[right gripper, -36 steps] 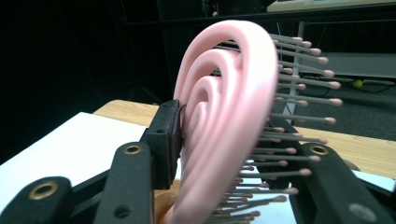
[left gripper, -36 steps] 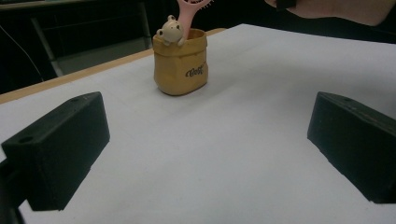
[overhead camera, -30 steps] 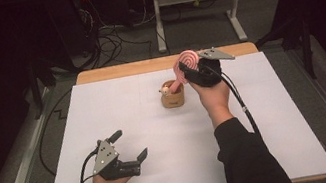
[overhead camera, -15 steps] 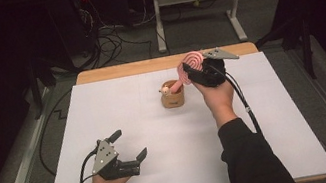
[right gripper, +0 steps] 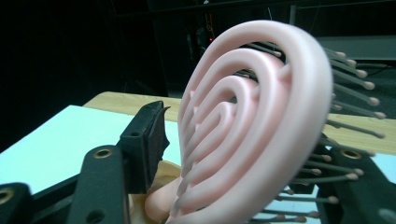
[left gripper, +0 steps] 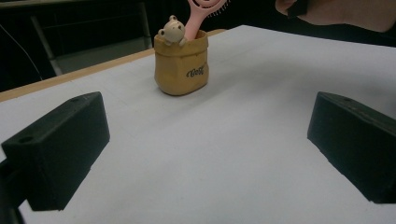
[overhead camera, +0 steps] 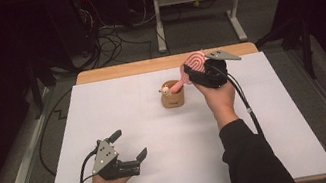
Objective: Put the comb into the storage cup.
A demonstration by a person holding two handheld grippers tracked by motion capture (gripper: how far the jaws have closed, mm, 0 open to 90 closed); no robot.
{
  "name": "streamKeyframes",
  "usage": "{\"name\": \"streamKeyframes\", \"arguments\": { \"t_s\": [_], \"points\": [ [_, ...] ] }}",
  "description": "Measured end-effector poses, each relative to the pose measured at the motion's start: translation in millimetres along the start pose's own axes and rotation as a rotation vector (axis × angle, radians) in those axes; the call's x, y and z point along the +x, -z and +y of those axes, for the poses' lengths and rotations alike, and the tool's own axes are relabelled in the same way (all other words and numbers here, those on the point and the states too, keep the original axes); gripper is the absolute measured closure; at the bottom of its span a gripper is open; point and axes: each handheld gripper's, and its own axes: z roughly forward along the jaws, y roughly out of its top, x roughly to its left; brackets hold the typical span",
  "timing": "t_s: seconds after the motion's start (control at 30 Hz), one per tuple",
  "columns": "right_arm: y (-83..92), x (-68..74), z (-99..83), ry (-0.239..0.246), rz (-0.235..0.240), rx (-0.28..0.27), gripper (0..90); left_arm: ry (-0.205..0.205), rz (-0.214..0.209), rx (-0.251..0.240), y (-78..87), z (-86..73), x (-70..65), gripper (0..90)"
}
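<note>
One pink hairbrush (overhead camera: 194,60) stood handle-down in the tan pouch-shaped holder (overhead camera: 173,98), head leaning out toward 1 o'clock, at about 12 o'clock from bench (overhead camera: 159,138) centre. Right gripper (overhead camera: 198,71) sat at the brush head; its jaws had just been opening, head between them in the right gripper view with a gap on the left jaw side, so no firm clamp by my read. Left gripper (overhead camera: 127,146) rested at 7 o'clock, jaws wide apart, holding nothing. Brush looked light, rigid plastic, smooth and a bit slippery; bristles (right gripper: 345,107) flex, so I'd grip the ribbed back or the handle. Holder probably tips easily. Small script logo on the holder front (left gripper: 196,72), not legible.
</note>
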Motion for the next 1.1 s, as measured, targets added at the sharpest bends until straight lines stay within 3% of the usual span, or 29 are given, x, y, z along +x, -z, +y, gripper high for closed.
{"name": "streamKeyframes", "arguments": {
  "t_s": [1.1],
  "points": [
    [-0.1, -6.4, -1.2, 0.006, -0.006, 0.025, 27.1, -0.006, 0.002, 0.0, 0.0, 0.2, 0.0, 0.0]
  ]
}}
